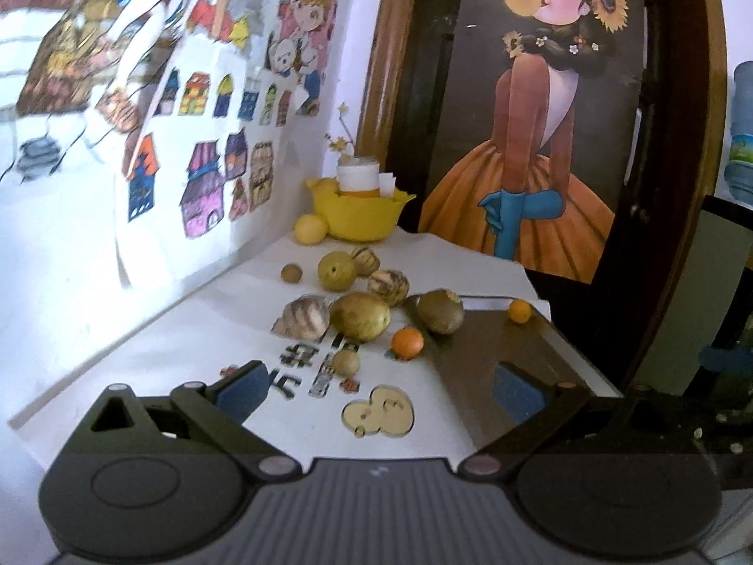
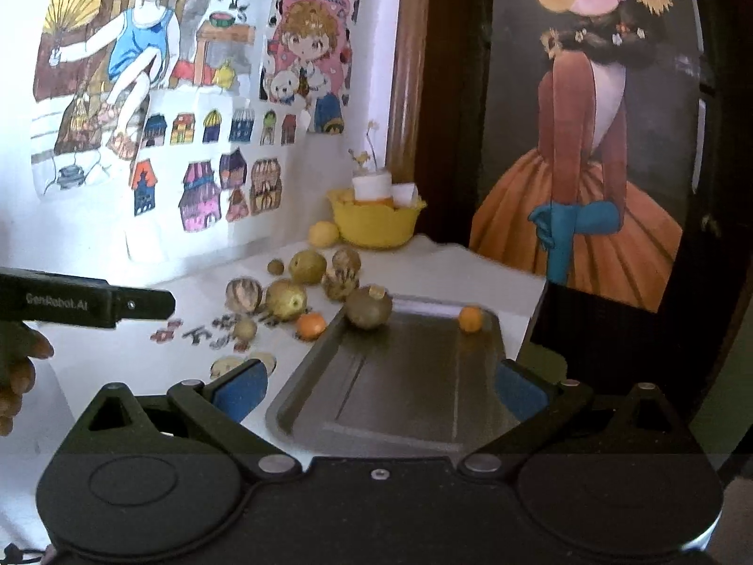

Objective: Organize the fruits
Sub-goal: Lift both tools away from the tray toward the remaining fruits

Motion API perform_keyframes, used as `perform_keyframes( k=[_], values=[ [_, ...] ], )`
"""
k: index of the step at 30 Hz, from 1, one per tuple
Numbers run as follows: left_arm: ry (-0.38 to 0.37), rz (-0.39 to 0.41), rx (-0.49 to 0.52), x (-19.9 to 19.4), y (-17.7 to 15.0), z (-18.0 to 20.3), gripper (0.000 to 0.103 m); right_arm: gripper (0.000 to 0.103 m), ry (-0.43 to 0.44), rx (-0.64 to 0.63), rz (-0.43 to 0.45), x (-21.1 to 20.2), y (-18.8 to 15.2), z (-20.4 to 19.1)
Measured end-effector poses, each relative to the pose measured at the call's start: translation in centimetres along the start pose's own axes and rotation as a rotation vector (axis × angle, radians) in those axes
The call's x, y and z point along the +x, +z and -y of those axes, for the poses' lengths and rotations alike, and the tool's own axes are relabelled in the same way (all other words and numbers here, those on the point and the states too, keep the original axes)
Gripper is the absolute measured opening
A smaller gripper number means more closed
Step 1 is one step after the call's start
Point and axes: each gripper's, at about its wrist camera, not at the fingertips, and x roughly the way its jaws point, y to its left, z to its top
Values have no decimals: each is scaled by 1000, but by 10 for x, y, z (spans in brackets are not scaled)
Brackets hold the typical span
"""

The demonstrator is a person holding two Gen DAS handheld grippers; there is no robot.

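Observation:
Several fruits lie on a white table: a big yellow-green pear (image 1: pixel 360 315), a striped brown fruit (image 1: pixel 303 316), an orange (image 1: pixel 407 343) and a small round tan fruit (image 1: pixel 346 361). On the grey metal tray (image 2: pixel 414 391) sit a kiwi (image 2: pixel 369 307) at its far left corner and a small orange (image 2: pixel 470 319) at the far right. My left gripper (image 1: pixel 376 395) hovers open, short of the fruits, holding nothing. My right gripper (image 2: pixel 381 391) is open over the tray's near end, also with nothing in it.
A yellow bowl (image 1: pixel 360 216) with a white cup and fruit stands at the back by the wall, a lemon (image 1: pixel 310 229) beside it. Drawings cover the left wall; a framed painting (image 1: pixel 532 117) leans behind the table. The left gripper's body (image 2: pixel 89 303) and a hand show at left.

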Motion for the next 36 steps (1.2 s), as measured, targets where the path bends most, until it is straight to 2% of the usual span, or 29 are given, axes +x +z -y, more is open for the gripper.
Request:
perform_keyframes(
  k=[7,18,25,30,36],
  values=[
    [30,-52,-69,-7,-20,-17,102,102,10,98,-81,1,-30,-4],
    [78,-115,5,-8,-36,-26,102,102,36,103,-178,14,-49,-14],
    [100,-135,17,-2,-33,-31,102,102,67,86,-195,27,-48,-20],
    [121,-164,-28,9,-26,-42,102,102,70,81,-199,42,-48,-18],
    [166,-173,-30,19,-19,-55,103,102,95,76,-201,58,-42,-17]
  ],
)
